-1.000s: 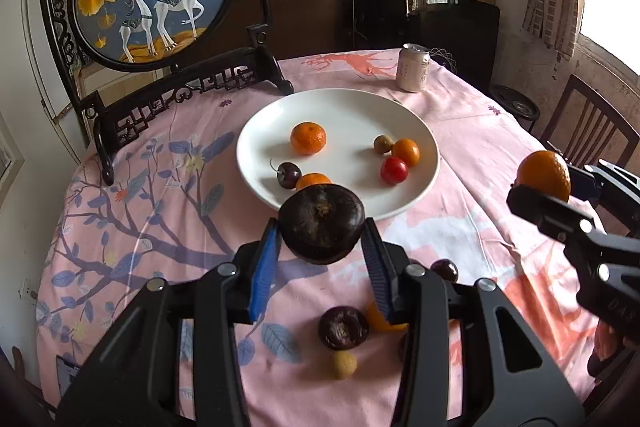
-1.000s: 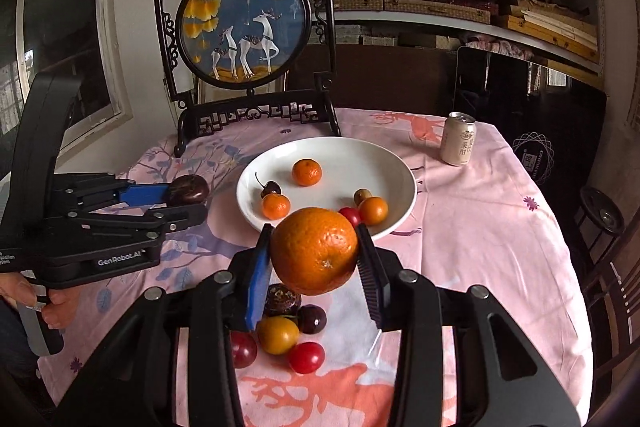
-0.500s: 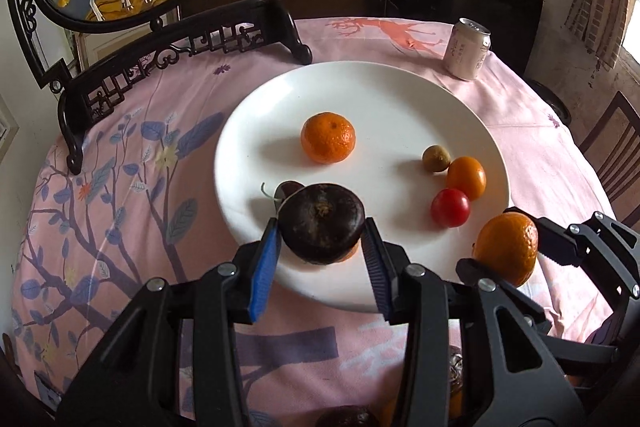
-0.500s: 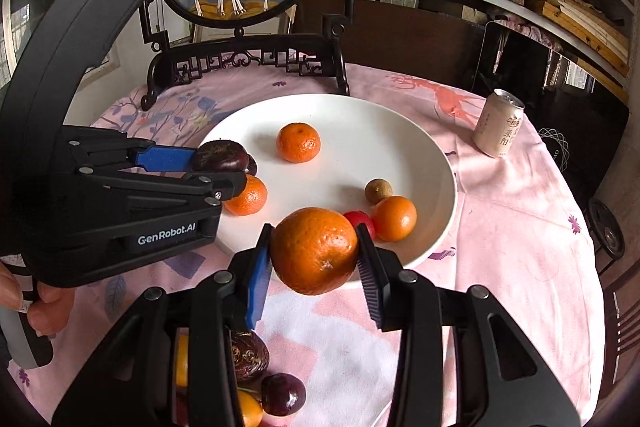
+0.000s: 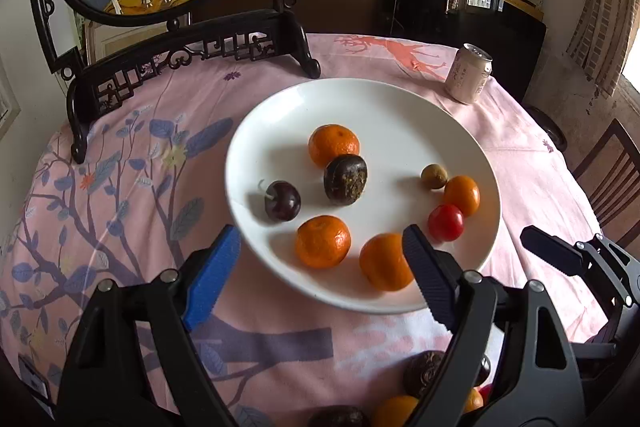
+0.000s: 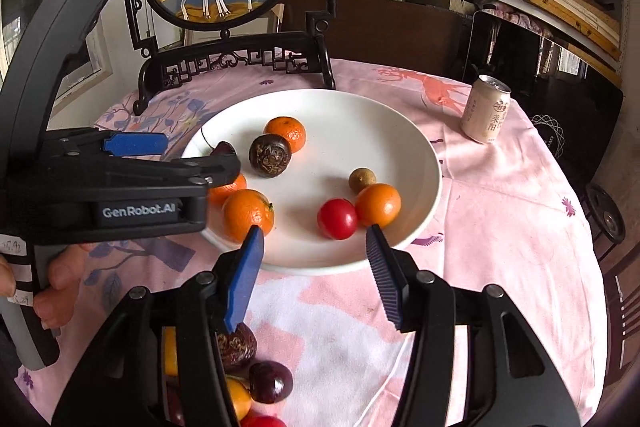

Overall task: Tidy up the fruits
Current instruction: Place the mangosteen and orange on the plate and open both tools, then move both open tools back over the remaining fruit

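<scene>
The white plate [image 5: 384, 107] [image 6: 404, 135] holds several fruits. A dark wrinkled passion fruit [image 5: 345, 179] [image 6: 270, 155] lies loose near its middle, beside a mandarin [image 5: 333, 145]. A large orange [image 5: 384, 261] [image 6: 248, 215] rests free at the plate's near rim. My left gripper [image 5: 320, 254] [image 6: 202, 155] hangs over the near rim; its jaws are opening, wide apart, gripping nothing. My right gripper [image 6: 315, 241] is opening too, with only plate between its pads and the orange just left of its blue pad [image 6: 248, 267]. A cherry [image 5: 283, 201], a red tomato [image 6: 337, 219], a small orange [image 6: 378, 205] and a longan [image 6: 362, 180] also lie on the plate.
More loose fruit [image 6: 240, 345] [image 5: 424, 371] lies on the pink cloth under the grippers. A drink can [image 5: 468, 75] [image 6: 486, 115] stands at the back right. A carved dark screen stand [image 5: 192, 43] rises behind the plate. A hand [image 6: 52, 291] holds the left gripper's handle.
Both grippers have opened. The passion fruit left the left jaws and the orange left the right jaws; both now lie on the plate. Both grippers came closer to the plate and lower.
</scene>
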